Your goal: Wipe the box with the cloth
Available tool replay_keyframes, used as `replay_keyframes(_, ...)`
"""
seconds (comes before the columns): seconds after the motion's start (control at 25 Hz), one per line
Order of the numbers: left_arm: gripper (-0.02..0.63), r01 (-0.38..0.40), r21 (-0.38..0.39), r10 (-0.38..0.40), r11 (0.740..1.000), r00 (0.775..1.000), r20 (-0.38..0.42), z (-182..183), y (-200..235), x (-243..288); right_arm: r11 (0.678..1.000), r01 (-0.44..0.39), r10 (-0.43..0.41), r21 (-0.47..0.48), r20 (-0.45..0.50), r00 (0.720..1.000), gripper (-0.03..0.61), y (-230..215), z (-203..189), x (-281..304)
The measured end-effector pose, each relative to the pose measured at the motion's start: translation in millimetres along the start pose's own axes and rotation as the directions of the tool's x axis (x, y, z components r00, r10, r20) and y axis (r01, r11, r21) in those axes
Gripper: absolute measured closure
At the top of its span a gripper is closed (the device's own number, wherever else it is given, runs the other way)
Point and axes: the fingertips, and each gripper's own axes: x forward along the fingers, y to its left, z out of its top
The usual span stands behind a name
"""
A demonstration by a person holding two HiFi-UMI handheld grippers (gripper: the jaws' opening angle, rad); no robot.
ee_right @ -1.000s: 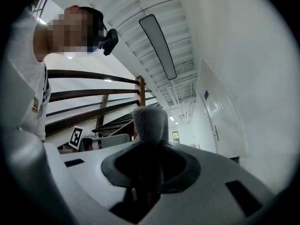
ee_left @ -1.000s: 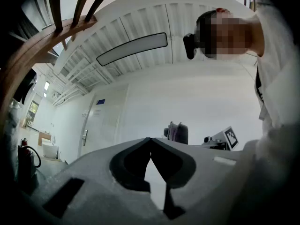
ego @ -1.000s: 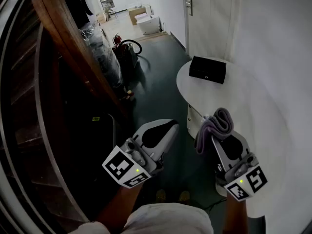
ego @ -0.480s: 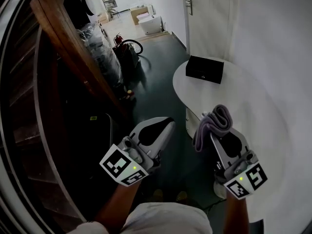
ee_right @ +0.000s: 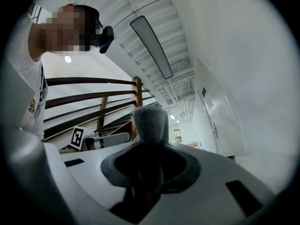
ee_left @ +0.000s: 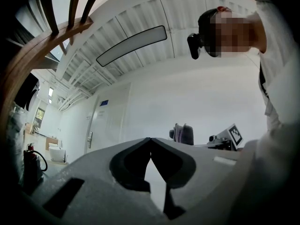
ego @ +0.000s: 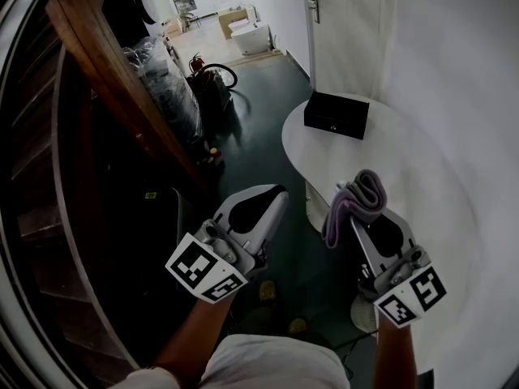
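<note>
A black box (ego: pixel 336 114) lies near the far end of the white round table (ego: pixel 422 185) in the head view. My right gripper (ego: pixel 362 203) is shut on a folded grey cloth (ego: pixel 358 203), which sticks up from its jaws over the table's near left part, well short of the box. In the right gripper view the cloth (ee_right: pixel 149 123) rises between the closed jaws. My left gripper (ego: pixel 274 194) is shut with nothing in it, held over the dark floor left of the table; its jaws (ee_left: pixel 150 140) meet at the tips.
A wooden stair rail (ego: pixel 122 87) runs along the left. Wrapped bundles (ego: pixel 166 87) and a fire extinguisher (ego: pixel 197 65) stand on the dark green floor (ego: pixel 259 136) behind. A white door (ego: pixel 345 31) and wall lie beyond the table.
Both grippers have drifted forward toward the table; the box and table edge now sit a little further left in the head view. The cloth stays in the right jaws.
</note>
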Motion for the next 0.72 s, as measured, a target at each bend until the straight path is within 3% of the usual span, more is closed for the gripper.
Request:
replay_keyframes(0.4,0.598,0.016,-0.024,-0.015,1.0,1.0,0.015,-20.5,39.0,34.7,0.999,0.032,-0.032,-0.015,-0.018,0.999,0.485,-40.6,-9.7,26.8)
replay_keyframes(0.72,0.598,0.045,-0.023,-0.044,0.999,0.999,0.023,-28.2,105.8,68.4,0.998,0.063,-0.064,-0.027,-0.035,0.997,0.485,-77.8,-19.3,85.7)
